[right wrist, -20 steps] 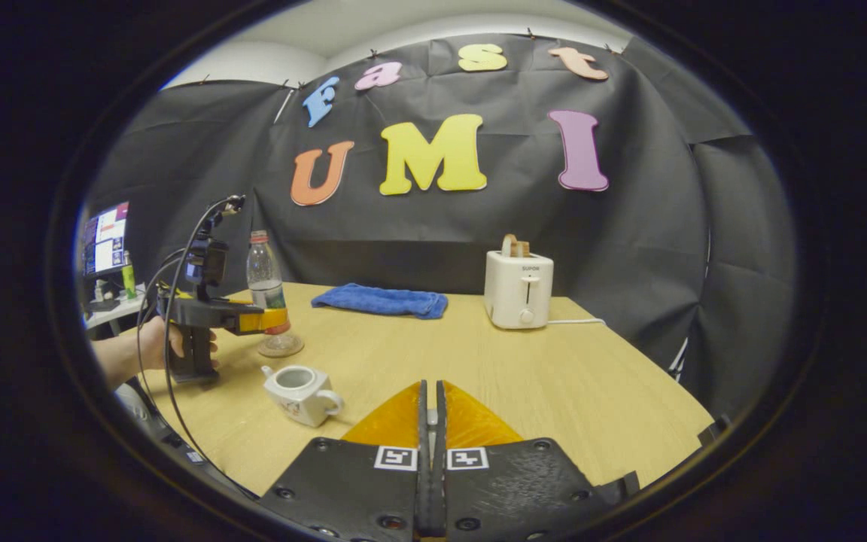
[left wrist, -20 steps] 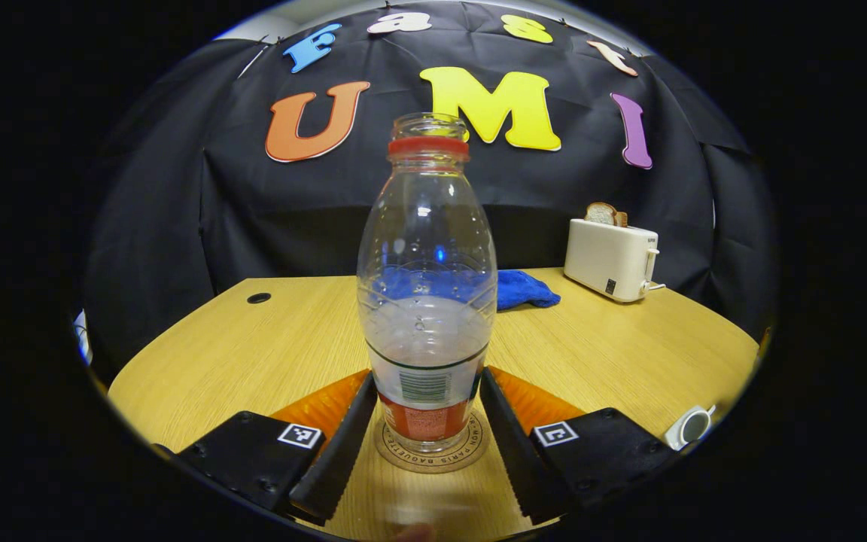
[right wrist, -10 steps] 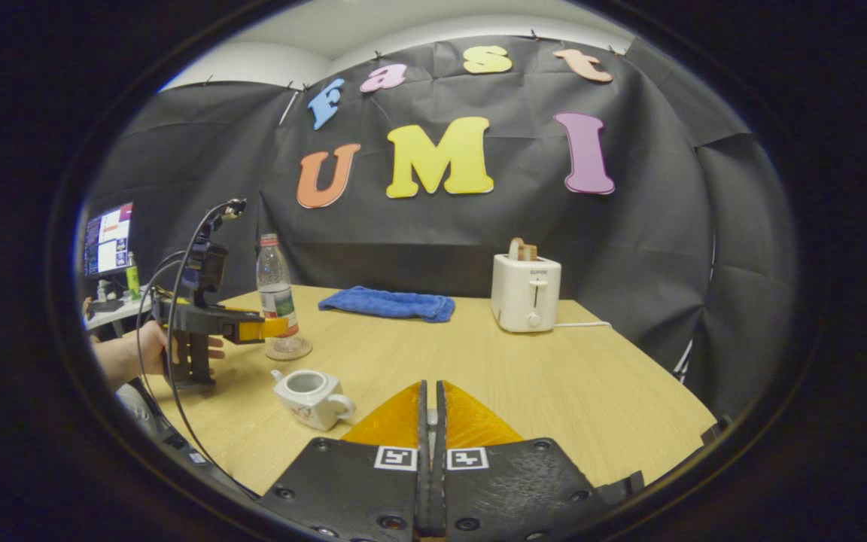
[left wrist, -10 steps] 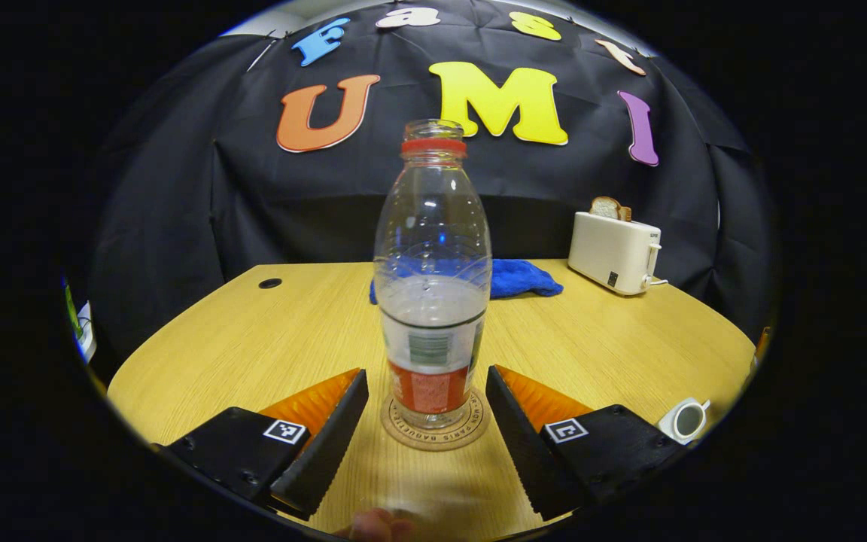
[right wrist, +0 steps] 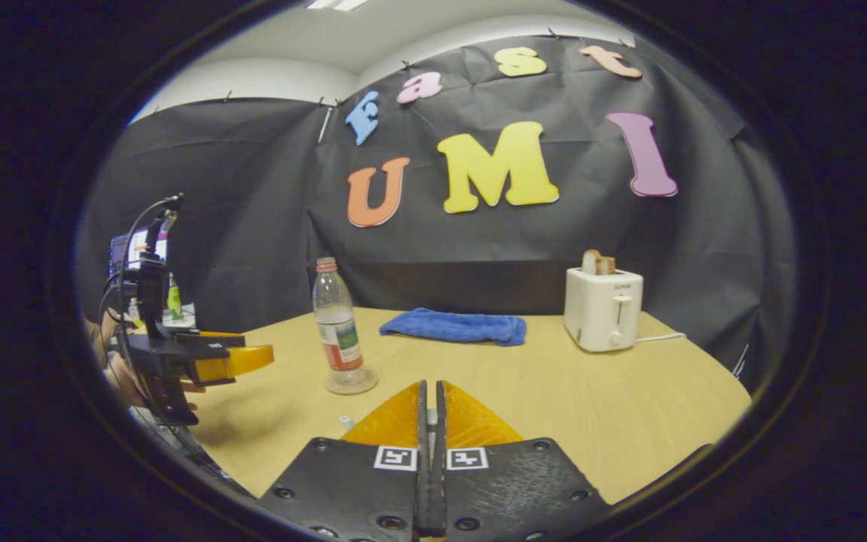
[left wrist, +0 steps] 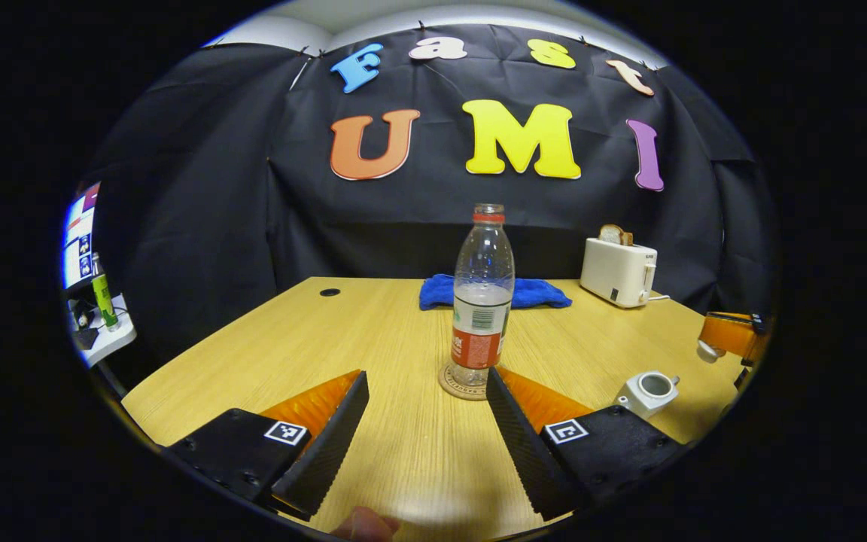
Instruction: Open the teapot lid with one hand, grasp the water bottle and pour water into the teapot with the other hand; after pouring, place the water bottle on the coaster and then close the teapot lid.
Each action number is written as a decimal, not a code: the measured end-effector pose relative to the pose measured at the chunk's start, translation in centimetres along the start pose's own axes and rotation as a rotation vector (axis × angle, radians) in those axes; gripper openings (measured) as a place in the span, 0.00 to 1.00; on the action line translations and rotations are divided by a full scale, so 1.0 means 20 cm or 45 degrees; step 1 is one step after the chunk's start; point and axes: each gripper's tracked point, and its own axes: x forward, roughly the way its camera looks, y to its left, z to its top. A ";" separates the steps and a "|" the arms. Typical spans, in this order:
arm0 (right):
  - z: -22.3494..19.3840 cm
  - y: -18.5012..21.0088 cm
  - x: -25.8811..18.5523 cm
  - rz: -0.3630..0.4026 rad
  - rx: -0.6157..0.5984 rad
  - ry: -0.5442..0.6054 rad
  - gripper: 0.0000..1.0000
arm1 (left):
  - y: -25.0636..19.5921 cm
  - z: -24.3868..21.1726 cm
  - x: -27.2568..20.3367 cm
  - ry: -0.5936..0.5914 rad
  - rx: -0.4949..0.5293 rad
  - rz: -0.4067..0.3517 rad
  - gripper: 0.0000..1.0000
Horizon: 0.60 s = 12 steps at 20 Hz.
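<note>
One step left: bottle point(left wrist: 482, 297) stands on coaster point(left wrist: 462, 384), left gripper point(left wrist: 426, 444) spread wide and apart. Right gripper point(right wrist: 430, 444) is pressed together; whether it pinches the lid point(left wrist: 706, 351) I cannot tell. Small, smooth and breakable by the look, so seat it gently on the far-right teapot point(left wrist: 648, 391).

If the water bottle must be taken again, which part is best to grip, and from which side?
Probably the water bottle at its labelled lower body, where the sides run nearly straight. Come level from the near side with the left gripper, which faces it, fingers apart. The bottle stands upright on the coaster, uncapped and part full, so keep it vertical.
</note>
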 end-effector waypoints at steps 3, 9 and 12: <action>0.00 0.07 0.08 0.038 -0.025 -0.006 0.00 | 0.08 0.00 -0.13 -0.025 0.001 0.042 0.98; -0.06 0.15 0.16 0.080 -0.082 0.000 0.00 | 0.18 0.03 -0.28 -0.082 0.004 0.109 0.98; -0.11 0.17 0.19 0.085 -0.085 0.012 0.00 | 0.20 0.06 -0.31 -0.114 0.017 0.130 0.98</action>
